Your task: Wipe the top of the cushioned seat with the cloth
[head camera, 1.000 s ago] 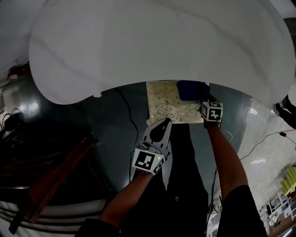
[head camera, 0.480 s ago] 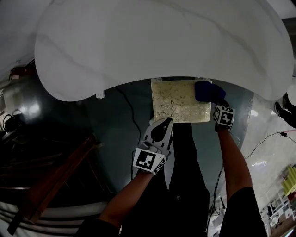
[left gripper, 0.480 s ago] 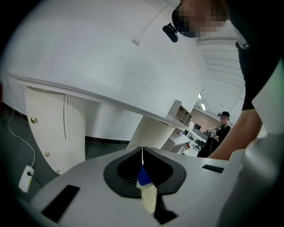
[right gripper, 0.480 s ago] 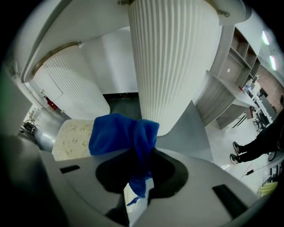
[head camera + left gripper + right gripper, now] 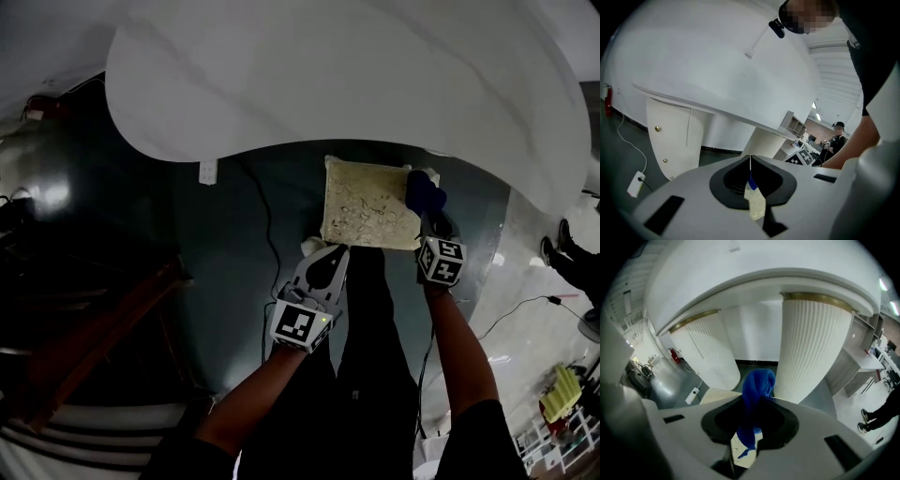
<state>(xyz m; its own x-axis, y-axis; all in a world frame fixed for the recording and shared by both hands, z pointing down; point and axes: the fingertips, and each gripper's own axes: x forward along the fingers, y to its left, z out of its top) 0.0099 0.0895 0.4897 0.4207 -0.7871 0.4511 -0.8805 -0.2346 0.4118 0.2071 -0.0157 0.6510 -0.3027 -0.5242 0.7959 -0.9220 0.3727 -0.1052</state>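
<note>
The cushioned seat (image 5: pixel 367 202) is a pale cream square with a speckled pattern, standing on the dark floor under the white table. A blue cloth (image 5: pixel 422 191) lies bunched on the seat's right edge. My right gripper (image 5: pixel 427 217) is shut on the cloth (image 5: pixel 757 389), which hangs out between its jaws, with the seat (image 5: pixel 716 394) below. My left gripper (image 5: pixel 327 260) hovers off the seat's front left corner, shut and holding nothing. In the left gripper view its jaws (image 5: pixel 750 164) meet along a thin line, with a sliver of the seat (image 5: pixel 755 203) below.
A big white curved table top (image 5: pixel 356 75) overhangs the seat, on fluted white pedestals (image 5: pixel 811 348). A white power strip (image 5: pixel 208 172) with a cable lies on the floor to the left. Brown wooden bars (image 5: pixel 103 347) stand far left. A person (image 5: pixel 836 138) sits in the distance.
My right gripper has carried the blue cloth rightward across the seat top to its right edge. The left gripper has stayed by the front left corner.
</note>
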